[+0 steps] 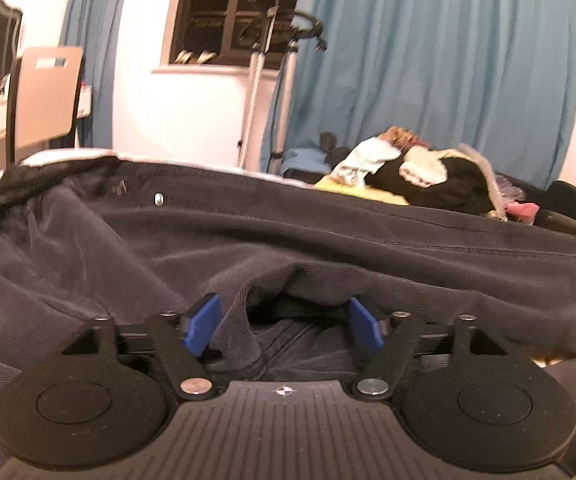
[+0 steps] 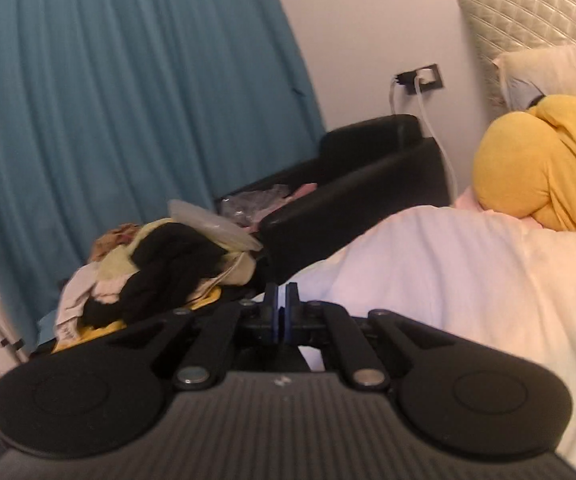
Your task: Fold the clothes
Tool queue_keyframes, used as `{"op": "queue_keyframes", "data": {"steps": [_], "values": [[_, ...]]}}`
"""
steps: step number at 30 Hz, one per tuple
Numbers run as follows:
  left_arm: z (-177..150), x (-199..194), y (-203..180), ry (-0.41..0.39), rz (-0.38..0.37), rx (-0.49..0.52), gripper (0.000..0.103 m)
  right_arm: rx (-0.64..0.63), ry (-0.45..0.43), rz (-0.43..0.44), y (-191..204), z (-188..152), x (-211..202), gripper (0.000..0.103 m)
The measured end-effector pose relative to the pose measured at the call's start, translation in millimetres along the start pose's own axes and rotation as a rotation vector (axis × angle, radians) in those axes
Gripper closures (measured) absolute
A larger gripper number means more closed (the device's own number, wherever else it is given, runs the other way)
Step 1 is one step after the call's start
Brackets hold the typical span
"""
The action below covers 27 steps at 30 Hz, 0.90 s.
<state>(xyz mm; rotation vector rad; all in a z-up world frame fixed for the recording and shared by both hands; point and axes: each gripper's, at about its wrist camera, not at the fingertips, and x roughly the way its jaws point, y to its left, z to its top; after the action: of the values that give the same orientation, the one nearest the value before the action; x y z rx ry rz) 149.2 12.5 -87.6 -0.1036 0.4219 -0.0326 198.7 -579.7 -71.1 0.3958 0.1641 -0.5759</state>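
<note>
No writing is legible. The left tool (image 1: 284, 324) gapes open around a fold of the dark garment (image 1: 288, 232) filling mid-frame; the right tool (image 2: 281, 312) is closed, apparently empty, clothes pile (image 2: 156, 268) left of it.

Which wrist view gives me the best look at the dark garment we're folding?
Left wrist view: the dark garment fills the frame, with a fold of it bunched between the open jaws of the left gripper. The right wrist view shows none of it clearly, mostly the clothes pile and white bedding.
</note>
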Motion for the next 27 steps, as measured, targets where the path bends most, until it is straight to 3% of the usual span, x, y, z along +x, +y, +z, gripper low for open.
{"op": "queue_keyframes", "data": {"steps": [2, 4, 7, 12, 13, 16, 17, 22, 27], "values": [[-1.0, -2.2, -1.5, -0.010, -0.004, 0.001, 0.018, -0.082, 0.002, -0.026, 7.5, -22.0, 15.9, 0.100], [-3.1, 0.8, -4.1, 0.000, -0.004, 0.006, 0.018, -0.160, 0.072, -0.057, 8.4, -53.0, 37.6, 0.099], [-7.8, 9.1, -10.0, 0.019, 0.005, 0.042, 0.016, -0.105, 0.141, -0.063, -4.6, -66.3, 57.1, 0.099], [-13.3, 19.7, -16.8, 0.049, 0.018, 0.089, 0.014, -0.085, 0.158, -0.060, -0.1, -63.9, 58.9, 0.097], [-14.0, 21.3, -17.1, 0.054, 0.022, 0.093, 0.014, -0.069, 0.149, -0.051, -0.9, -62.6, 54.1, 0.091], [-16.2, 26.4, -17.7, 0.078, 0.037, 0.101, 0.014, 0.030, 0.130, -0.021, -7.7, -56.3, 39.2, 0.046], [-16.3, 27.2, -17.3, 0.081, 0.037, 0.100, 0.014, 0.090, 0.129, -0.009, -12.4, -53.0, 34.0, 0.040], [-16.2, 29.3, -15.2, 0.088, 0.032, 0.090, 0.014, 0.292, 0.193, 0.069, -32.6, -39.9, -17.1, 0.036], [-14.8, 23.5, -10.4, 0.082, 0.019, 0.084, 0.015, 0.375, 0.259, 0.049, -40.9, -29.1, -76.8, 0.033]]}}
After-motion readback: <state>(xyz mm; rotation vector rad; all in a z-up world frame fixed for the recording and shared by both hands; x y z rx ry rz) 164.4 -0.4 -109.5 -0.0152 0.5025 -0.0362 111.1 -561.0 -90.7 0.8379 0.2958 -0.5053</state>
